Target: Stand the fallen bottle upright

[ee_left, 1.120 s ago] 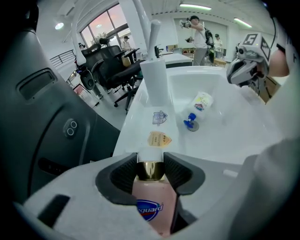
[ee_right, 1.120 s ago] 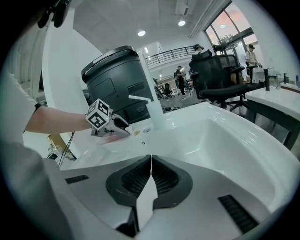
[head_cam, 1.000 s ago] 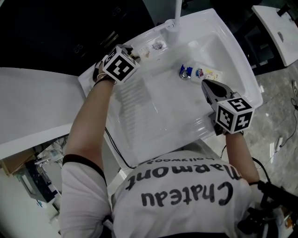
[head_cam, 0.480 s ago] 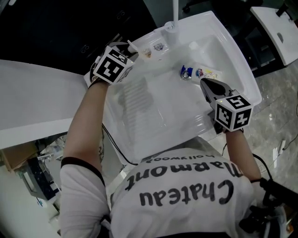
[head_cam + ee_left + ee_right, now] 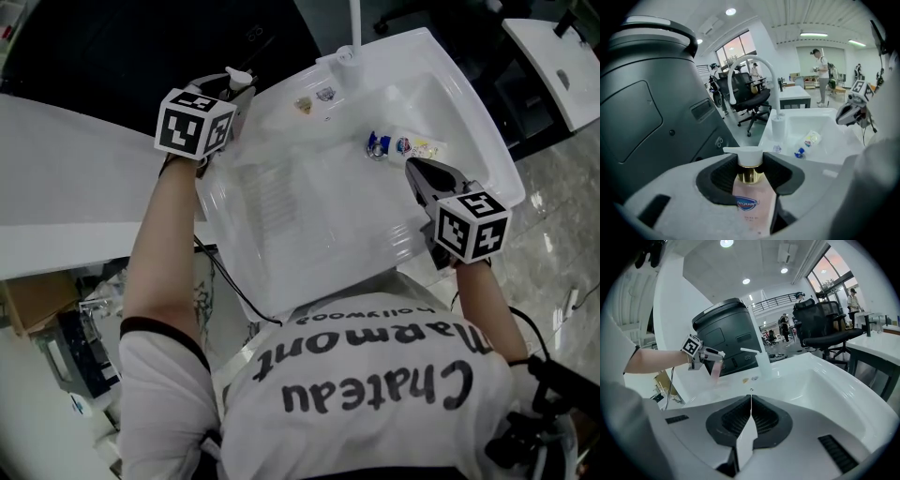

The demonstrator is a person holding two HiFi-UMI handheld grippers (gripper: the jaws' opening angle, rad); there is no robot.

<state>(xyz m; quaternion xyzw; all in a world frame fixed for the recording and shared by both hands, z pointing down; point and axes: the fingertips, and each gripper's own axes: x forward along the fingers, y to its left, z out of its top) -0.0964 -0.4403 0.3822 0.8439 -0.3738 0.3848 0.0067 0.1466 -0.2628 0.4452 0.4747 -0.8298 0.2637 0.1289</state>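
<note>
Pump bottle base cut off by left gripper view's bottom edge; in head view left gripper hides all but its nozzle. Sink-ledge items too small to identify

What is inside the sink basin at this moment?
A small bottle lies on its side in the sink, its blue cap pointing toward the middle. The right gripper hangs over the basin's near side and covers whatever is below it.

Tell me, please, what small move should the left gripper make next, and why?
Probably lower it onto the sink's flat ledge: the left gripper is shut on the pink pump bottle, which hangs roughly upright in the air, clear of any surface.
</note>
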